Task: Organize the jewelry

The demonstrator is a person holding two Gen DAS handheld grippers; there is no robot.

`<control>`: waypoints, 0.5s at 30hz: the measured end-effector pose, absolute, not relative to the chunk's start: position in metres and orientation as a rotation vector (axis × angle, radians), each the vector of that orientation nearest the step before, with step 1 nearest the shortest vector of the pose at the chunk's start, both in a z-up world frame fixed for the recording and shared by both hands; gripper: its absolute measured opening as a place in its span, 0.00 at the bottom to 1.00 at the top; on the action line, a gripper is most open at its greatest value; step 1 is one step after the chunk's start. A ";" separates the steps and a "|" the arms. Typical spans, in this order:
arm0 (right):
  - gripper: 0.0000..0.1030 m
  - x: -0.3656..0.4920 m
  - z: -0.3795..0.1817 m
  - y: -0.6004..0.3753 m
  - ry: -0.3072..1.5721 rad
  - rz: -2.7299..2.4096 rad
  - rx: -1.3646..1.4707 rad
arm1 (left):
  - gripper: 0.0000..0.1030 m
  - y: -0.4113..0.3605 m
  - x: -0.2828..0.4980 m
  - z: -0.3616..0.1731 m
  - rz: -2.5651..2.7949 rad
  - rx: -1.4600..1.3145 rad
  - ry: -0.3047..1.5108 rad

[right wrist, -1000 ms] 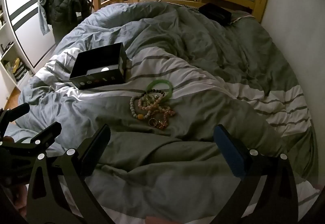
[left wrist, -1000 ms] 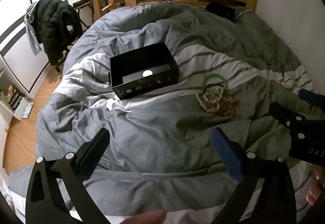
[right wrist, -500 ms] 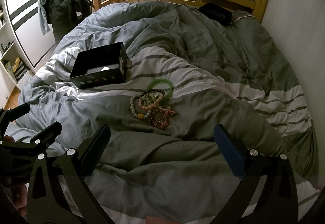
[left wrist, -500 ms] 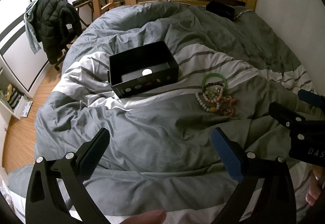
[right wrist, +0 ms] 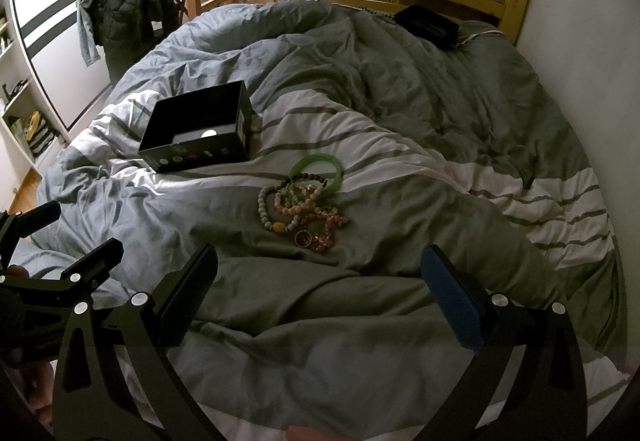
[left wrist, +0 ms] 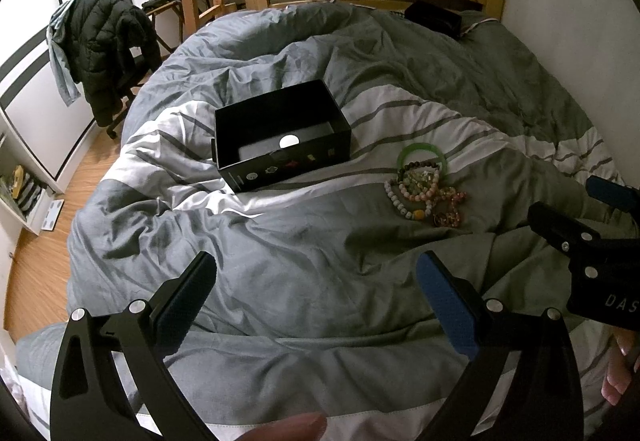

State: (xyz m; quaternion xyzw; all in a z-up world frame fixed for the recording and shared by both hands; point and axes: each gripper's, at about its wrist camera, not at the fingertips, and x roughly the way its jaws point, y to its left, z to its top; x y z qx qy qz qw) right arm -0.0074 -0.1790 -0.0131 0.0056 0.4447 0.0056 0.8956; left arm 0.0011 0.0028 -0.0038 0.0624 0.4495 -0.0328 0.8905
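Right wrist view: tangled heap of beaded bracelets (right wrist: 300, 211) under green bangle (right wrist: 318, 169), beside open black cardboard box (right wrist: 198, 129) on striped grey duvet (right wrist: 400, 145); right claw (right wrist: 320, 291) and left claw (left wrist: 316, 293) spread, empty.

bed duvet (right wrist: 400, 89) | black box (right wrist: 200, 129), lid off | bracelet heap (right wrist: 302, 205) beside box | right gripper (right wrist: 318, 281) fingers (right wrist: 450, 297) spread wide, holding nothing

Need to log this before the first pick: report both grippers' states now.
Left gripper: open, holding nothing.
Right gripper: open, holding nothing.
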 end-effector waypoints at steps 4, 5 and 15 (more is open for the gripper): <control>0.97 -0.007 -0.013 -0.179 0.923 0.011 0.011 | 0.96 0.003 0.001 -0.004 -0.068 0.131 0.934; 0.97 -0.007 -0.014 -0.179 0.923 0.012 0.012 | 0.96 0.002 0.001 -0.006 -0.068 0.132 0.933; 0.97 -0.008 -0.014 -0.179 0.924 0.013 0.010 | 0.96 0.002 0.001 -0.007 -0.069 0.131 0.936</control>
